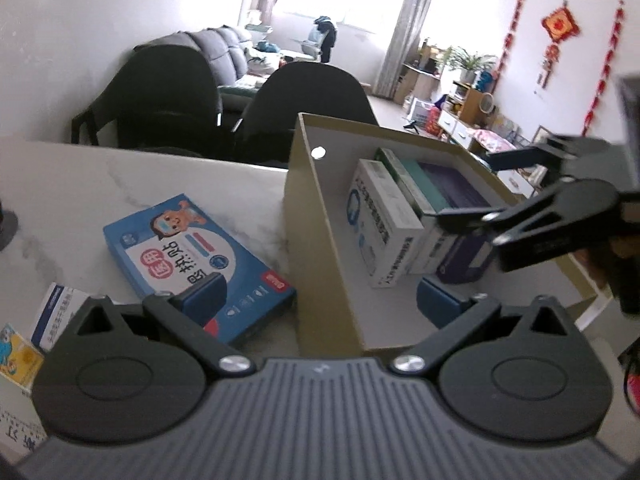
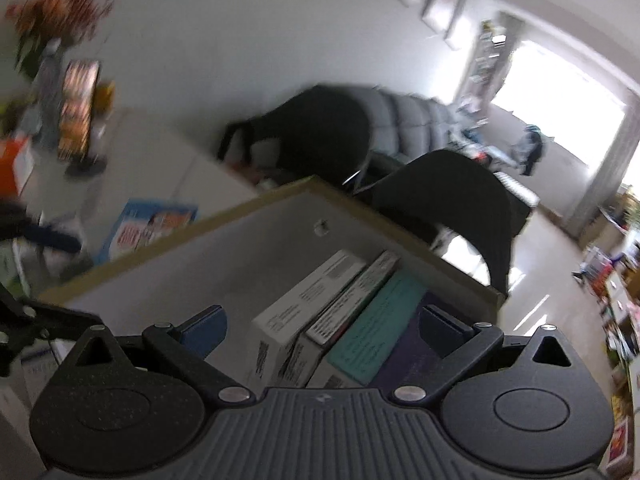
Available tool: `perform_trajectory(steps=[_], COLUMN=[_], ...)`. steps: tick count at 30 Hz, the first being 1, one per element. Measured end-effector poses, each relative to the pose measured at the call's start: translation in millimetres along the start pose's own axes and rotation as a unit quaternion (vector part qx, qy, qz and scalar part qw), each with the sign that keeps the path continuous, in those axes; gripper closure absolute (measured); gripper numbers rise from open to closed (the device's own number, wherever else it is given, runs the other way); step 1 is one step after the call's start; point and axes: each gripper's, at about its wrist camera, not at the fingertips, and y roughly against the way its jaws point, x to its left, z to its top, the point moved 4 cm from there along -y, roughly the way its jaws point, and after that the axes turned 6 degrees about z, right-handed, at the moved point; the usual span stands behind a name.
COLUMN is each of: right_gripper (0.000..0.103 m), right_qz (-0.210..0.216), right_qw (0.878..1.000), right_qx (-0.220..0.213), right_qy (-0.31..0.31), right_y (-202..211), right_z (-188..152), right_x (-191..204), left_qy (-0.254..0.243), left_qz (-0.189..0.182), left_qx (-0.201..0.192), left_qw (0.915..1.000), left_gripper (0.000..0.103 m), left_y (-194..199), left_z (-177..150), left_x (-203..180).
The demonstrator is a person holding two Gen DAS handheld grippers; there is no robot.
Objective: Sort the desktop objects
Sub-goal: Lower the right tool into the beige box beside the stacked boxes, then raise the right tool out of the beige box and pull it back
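Observation:
A tan cardboard box point(image 1: 312, 216) stands on the marble table point(image 1: 80, 184) with several medicine boxes point(image 1: 384, 220) on edge inside it. My left gripper point(image 1: 320, 300) is open over the box's near left wall, empty. A blue fever-patch box point(image 1: 196, 264) lies flat to the left of the cardboard box, its near end under my left fingertip. My right gripper point(image 1: 480, 220) reaches into the cardboard box from the right. In the blurred right wrist view my right gripper point(image 2: 320, 328) is open above the medicine boxes point(image 2: 332, 320), holding nothing.
More small cartons point(image 1: 52, 316) lie at the table's near left corner. Two dark chairs point(image 1: 304, 104) stand behind the table's far edge, with a grey sofa point(image 1: 224, 48) beyond. A vase of flowers point(image 2: 52, 40) and a snack packet point(image 2: 76, 108) stand at the table's far left.

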Motion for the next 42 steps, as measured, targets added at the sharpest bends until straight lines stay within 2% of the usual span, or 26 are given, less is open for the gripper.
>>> perform_trajectory(steps=[2,5,9,23,30,35,42], right_gripper=[0.001,0.002,0.006,0.007,0.005,0.005,0.005], right_qz=[0.021,0.024,-0.008,-0.033,-0.033,-0.048,-0.061], right_qw=[0.999,0.997,0.995,0.995,0.995,0.995,0.996], right_qx=[0.03,0.06,0.084,0.087,0.089,0.088,0.068], right_qy=[0.021,0.037,0.047,-0.032,-0.033,-0.008,-0.005], right_y=[-14,-34,-58,-78,-79,-73,-54], right_z=[2,2,0,-2,-2,-1,5], right_x=[2,5,3,-24,-25,-21,-19], left_qy=[-0.019,-0.026,-0.017,-0.007,-0.006,-0.002,0.034], left_qz=[0.0,0.003,0.004,-0.006,0.004,0.001,-0.009], left_qx=[-0.001,-0.007,0.001,-0.001,-0.006,-0.006,-0.006], left_qw=[0.9998,0.9996,0.9998,1.0,1.0,1.0,0.9994], left_gripper=[0.0,0.0,0.0,0.0,0.0,0.0,0.0], left_y=[0,1,0,2,1,1,3], left_z=[-2,-4,-3,-4,-5,-4,-3], left_x=[-5,-7,-5,-4,-4,-3,5])
